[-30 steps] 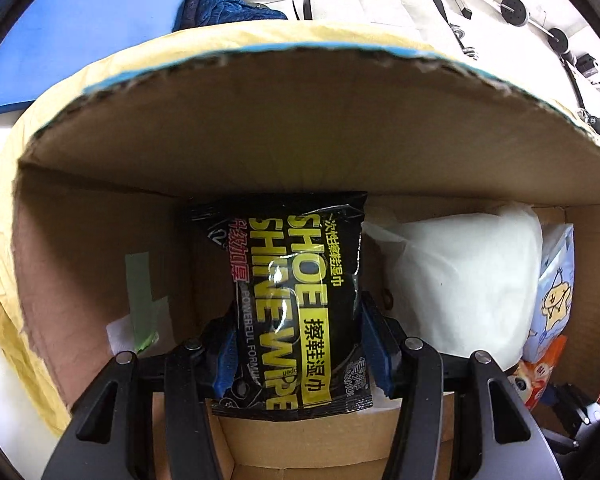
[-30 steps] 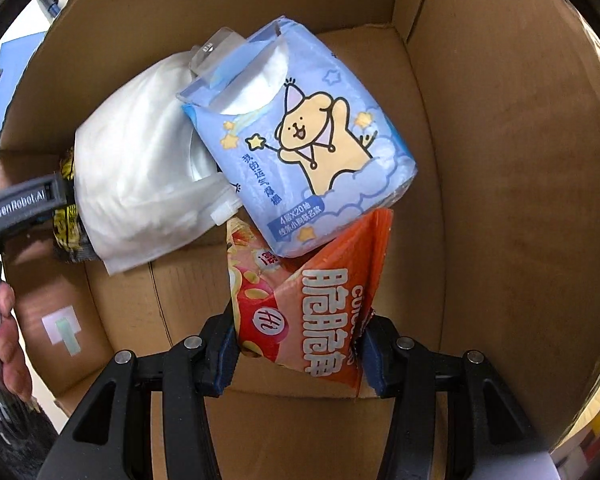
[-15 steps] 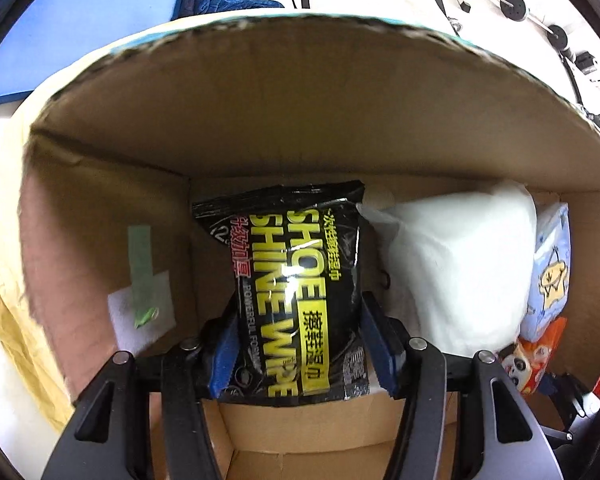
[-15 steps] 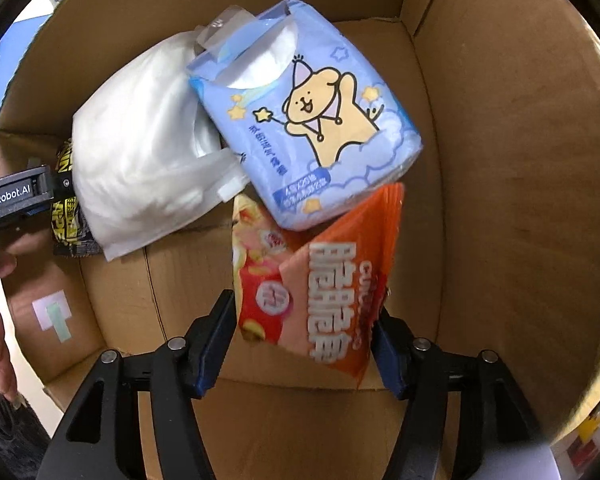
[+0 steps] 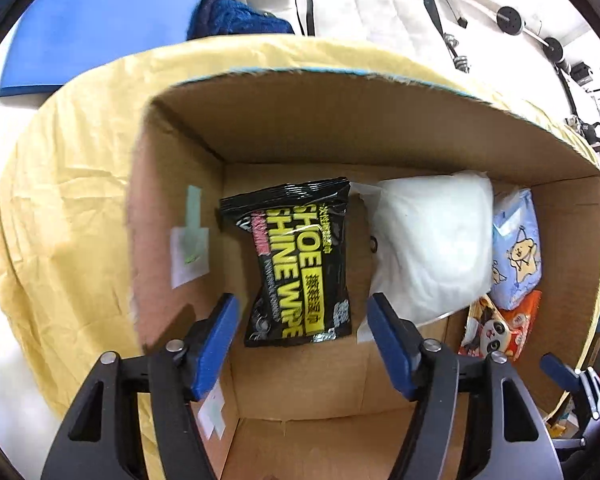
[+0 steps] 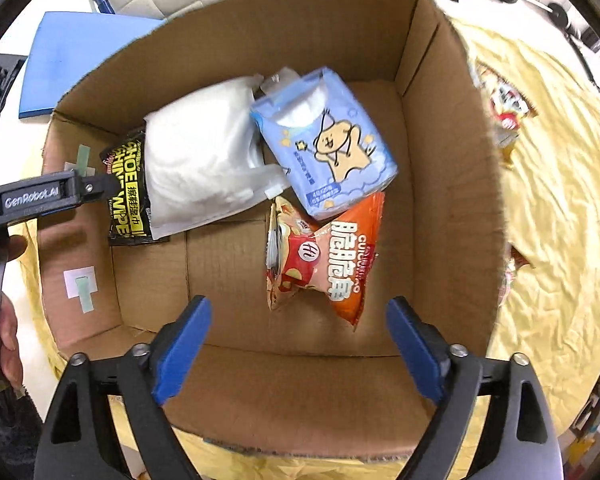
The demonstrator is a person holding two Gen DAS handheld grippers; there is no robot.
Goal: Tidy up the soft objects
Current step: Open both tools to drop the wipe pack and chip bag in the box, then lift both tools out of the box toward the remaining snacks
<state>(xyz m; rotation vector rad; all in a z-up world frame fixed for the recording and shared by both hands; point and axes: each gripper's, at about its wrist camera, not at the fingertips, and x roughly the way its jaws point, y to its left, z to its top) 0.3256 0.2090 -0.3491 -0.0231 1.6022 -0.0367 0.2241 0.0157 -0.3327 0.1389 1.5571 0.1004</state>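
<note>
**Hidden / cut off**

Wipes pack (image 6: 126, 192) partly covered by white bag (image 6: 198, 156) and left gripper arm. Snack bag's (image 6: 328, 256) top tucked under tissue pack (image 6: 328, 148). Items on yellow cloth (image 6: 560, 200) blurred, unreadable.

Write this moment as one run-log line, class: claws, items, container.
left claw: opening, empty, above shoe wipe pack | right claw: opening, empty, above orange snack bag | both packs lying in cardboard box

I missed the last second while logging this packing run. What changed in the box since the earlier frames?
Both claws let go and lifted away, jaws opening. The left claw released the black shoe shine wipe pack; the right claw released the orange snack bag. Both packs now lie in the cardboard box. The white bag and blue tissue pack stayed put.
</note>
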